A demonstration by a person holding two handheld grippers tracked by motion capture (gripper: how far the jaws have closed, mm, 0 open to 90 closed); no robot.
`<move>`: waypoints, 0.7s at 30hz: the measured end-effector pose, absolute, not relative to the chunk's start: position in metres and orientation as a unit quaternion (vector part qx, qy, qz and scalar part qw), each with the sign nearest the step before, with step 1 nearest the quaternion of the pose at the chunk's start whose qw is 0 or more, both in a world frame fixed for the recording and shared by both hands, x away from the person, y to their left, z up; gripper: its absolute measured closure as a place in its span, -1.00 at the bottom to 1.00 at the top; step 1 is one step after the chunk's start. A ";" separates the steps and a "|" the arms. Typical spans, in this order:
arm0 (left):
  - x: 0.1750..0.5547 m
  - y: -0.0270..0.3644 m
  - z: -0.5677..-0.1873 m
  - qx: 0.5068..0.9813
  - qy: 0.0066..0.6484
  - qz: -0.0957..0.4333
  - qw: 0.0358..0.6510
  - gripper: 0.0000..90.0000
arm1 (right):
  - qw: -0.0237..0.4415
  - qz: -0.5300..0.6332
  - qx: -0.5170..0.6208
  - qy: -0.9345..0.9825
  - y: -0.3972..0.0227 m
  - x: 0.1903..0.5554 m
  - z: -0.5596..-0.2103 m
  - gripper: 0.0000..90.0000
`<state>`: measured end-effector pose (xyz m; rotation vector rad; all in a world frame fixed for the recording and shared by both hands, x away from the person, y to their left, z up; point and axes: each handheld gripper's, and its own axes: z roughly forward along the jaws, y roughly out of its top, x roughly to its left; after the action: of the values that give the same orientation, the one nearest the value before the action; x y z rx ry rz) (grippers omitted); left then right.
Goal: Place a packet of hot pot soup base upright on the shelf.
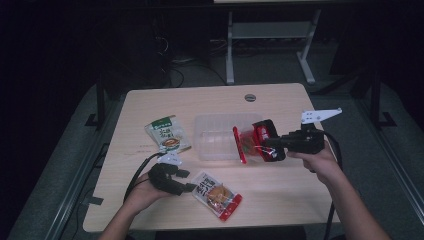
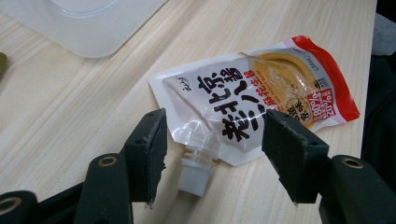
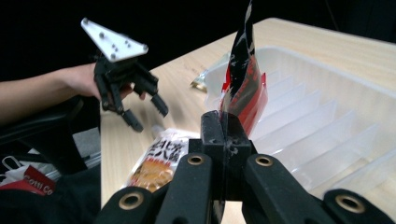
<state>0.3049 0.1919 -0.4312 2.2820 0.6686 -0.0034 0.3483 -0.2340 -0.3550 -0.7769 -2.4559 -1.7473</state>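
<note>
Clear plastic tray [image 1: 215,137] sits mid-desk [image 1: 280,190], just beyond the right gripper [image 1: 265,142], which is clamped on a red packet's [image 1: 252,142] edge so it hangs over the tray for dropping. Left gripper [image 2: 212,140] is parted, holding nothing, straddling the spout [image 2: 197,165] of the white sauce pouch [image 2: 261,100] lying flat ahead, apparently lined up for a grab.

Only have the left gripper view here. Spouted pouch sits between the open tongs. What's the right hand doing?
Observer: The right tongs are shut on a red packet, held upright.
Operator: Where is it?
Observer: Over the clear tray, at its right end.
Operator: Anything else on the table?
Observer: A green-topped pouch lies left of the tray.
</note>
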 end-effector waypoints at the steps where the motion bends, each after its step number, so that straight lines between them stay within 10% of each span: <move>1: 0.305 0.192 -0.431 0.891 0.261 -0.002 0.373 -0.12 | 0.011 -0.562 -0.250 -0.788 -0.234 0.351 -0.354 1.00; 21: 0.306 0.195 -0.430 0.891 0.262 -0.002 0.371 -0.13 | -0.018 -0.547 -0.268 -0.793 -0.218 0.387 -0.346 1.00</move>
<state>0.3063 0.1945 -0.4303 2.2845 0.6706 -0.0053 0.3874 -0.2175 -0.3461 -0.8516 -2.5212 -1.7376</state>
